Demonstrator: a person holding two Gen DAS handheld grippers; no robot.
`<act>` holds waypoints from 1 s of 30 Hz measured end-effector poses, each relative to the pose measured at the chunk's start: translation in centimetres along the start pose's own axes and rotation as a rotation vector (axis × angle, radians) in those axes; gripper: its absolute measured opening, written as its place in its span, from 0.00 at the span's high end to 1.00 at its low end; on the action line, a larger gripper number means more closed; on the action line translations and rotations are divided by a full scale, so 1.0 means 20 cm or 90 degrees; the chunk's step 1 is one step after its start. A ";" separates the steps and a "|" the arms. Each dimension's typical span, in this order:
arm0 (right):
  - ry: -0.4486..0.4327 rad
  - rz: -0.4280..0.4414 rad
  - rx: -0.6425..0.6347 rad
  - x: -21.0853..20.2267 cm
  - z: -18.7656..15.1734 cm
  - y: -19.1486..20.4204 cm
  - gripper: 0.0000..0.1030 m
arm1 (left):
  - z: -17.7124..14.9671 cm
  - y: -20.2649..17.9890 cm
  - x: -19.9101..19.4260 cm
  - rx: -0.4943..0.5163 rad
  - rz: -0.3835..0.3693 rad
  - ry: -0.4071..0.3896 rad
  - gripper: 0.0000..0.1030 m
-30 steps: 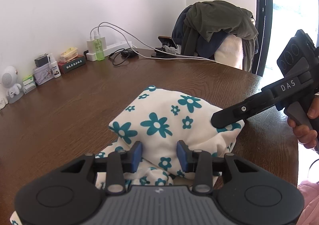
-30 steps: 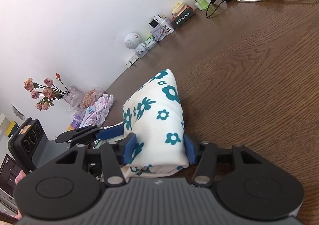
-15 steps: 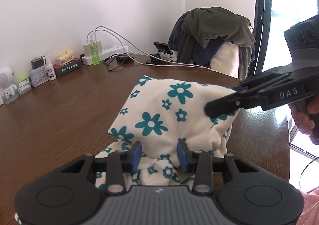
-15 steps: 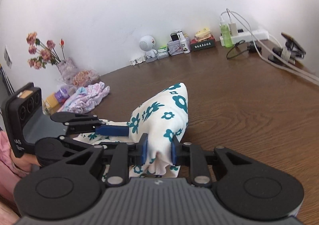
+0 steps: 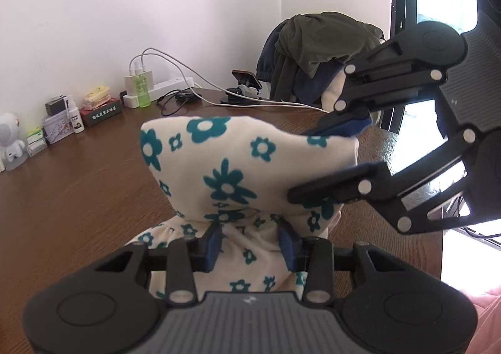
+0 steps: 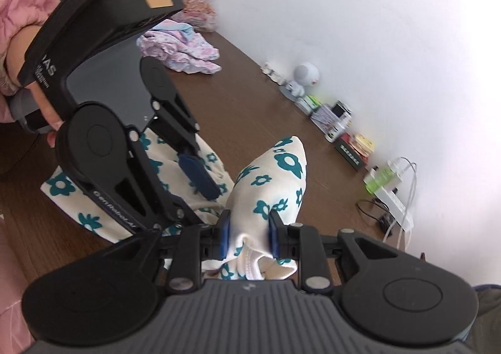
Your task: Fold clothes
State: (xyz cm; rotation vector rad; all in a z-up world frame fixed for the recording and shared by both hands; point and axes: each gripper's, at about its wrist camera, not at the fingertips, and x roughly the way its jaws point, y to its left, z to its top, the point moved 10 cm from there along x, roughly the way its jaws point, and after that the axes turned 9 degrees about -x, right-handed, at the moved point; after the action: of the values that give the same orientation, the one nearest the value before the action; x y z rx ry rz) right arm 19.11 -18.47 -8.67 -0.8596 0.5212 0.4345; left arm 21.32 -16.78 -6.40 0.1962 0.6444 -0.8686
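Note:
A cream garment with teal flowers [image 5: 225,159] is lifted in a bunch above the brown table [image 5: 78,184]. My left gripper [image 5: 250,242] has its jaws around the gathered lower cloth, about the width of the bunch apart. My right gripper [image 6: 249,236] is shut on another bunch of the same garment [image 6: 275,178]. In the left wrist view the right gripper [image 5: 325,163] holds the cloth's right edge. In the right wrist view the left gripper [image 6: 200,175] sits on the cloth to the left.
A power strip with cables [image 5: 162,84], a green bottle [image 5: 141,92] and small boxes [image 5: 100,105] line the wall. A chair draped with dark clothes [image 5: 316,50] stands behind the table. A pile of lilac clothes [image 6: 178,47] lies at the far end.
Both grippers have lifted the garment higher and come closer together. The right gripper has turned, so the cloth now hangs bunched between the two.

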 end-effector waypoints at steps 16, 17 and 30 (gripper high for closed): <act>-0.018 0.088 0.009 0.11 0.03 0.28 0.72 | 0.14 0.17 -0.20 -0.038 0.019 -0.073 0.66; -0.022 0.090 0.019 0.10 0.03 0.27 0.69 | 0.14 0.16 -0.17 -0.033 0.018 -0.065 0.65; -0.133 0.178 0.563 0.01 -0.39 -0.23 0.33 | 0.02 0.18 -0.14 -0.014 0.036 -0.032 0.65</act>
State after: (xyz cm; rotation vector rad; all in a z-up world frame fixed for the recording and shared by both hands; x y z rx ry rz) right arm 19.80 -27.33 -10.28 0.1114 0.5686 0.4796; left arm 22.92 -12.80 -4.80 0.1709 0.5985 -0.8089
